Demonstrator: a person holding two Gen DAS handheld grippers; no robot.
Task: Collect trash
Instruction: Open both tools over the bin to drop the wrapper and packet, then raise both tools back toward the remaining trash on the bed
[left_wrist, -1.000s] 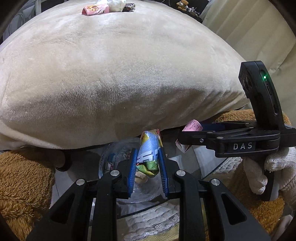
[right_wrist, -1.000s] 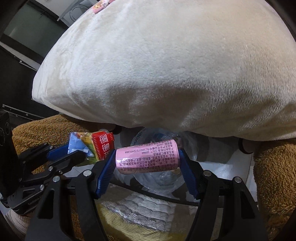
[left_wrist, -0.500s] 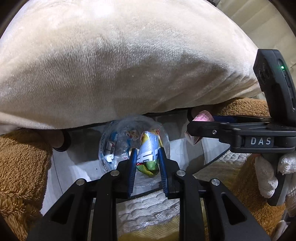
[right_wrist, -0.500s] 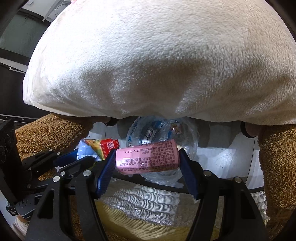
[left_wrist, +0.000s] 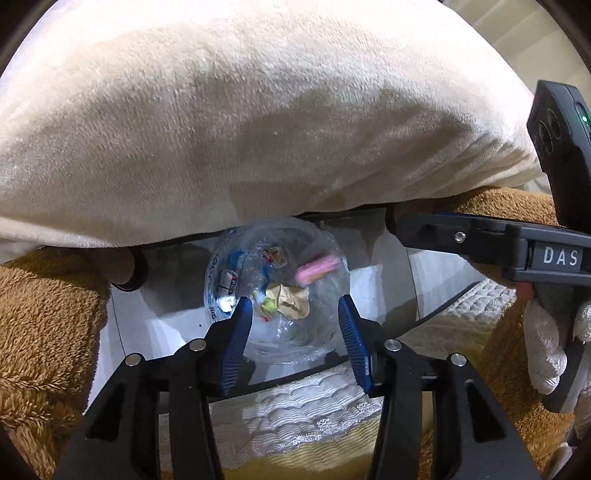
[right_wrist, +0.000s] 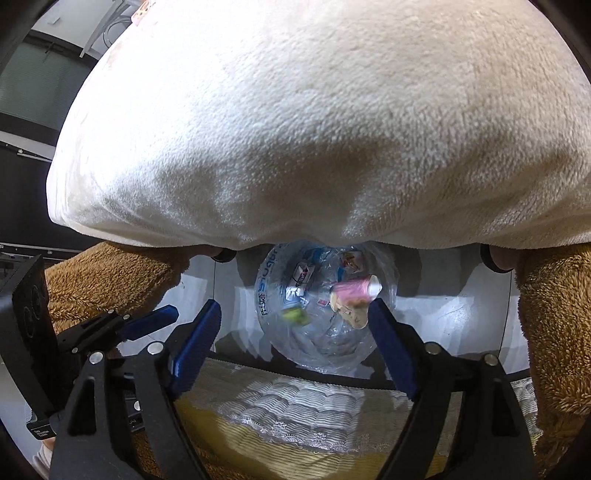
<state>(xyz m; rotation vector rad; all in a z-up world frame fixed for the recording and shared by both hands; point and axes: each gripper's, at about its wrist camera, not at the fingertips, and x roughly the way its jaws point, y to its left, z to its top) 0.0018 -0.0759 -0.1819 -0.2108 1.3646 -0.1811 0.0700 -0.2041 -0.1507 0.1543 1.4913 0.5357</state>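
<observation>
Both claws hang spread and empty above a clear plastic bin (left_wrist: 277, 295), which stands on the pale floor under the edge of a cream plush blanket (left_wrist: 258, 122). In the left wrist view the left gripper (left_wrist: 295, 314) has its blue pads (left_wrist: 238, 332) wide apart, framing the bin's mouth between them. The right gripper (left_wrist: 480, 240) reaches in from 3 o'clock, held by a white-gloved hand (left_wrist: 543, 343).

Inside the bin, a pink wrapper (left_wrist: 317, 266) shows blurred at about 2 o'clock of the opening. A crumpled tan paper (left_wrist: 288, 299) lies near the centre, with a green-yellow wrapper (left_wrist: 267, 304) touching it on the 9 o'clock side.

In the right wrist view the right gripper (right_wrist: 295, 332) is likewise spread over the bin (right_wrist: 325, 295). The pink wrapper (right_wrist: 354, 290) sits toward 3 o'clock inside it. The green-yellow wrapper (right_wrist: 293, 315) is a blur toward 8 o'clock. The left gripper (right_wrist: 147, 321) enters from 9 o'clock. Brown fleece (right_wrist: 92, 280) flanks the floor on both sides.
</observation>
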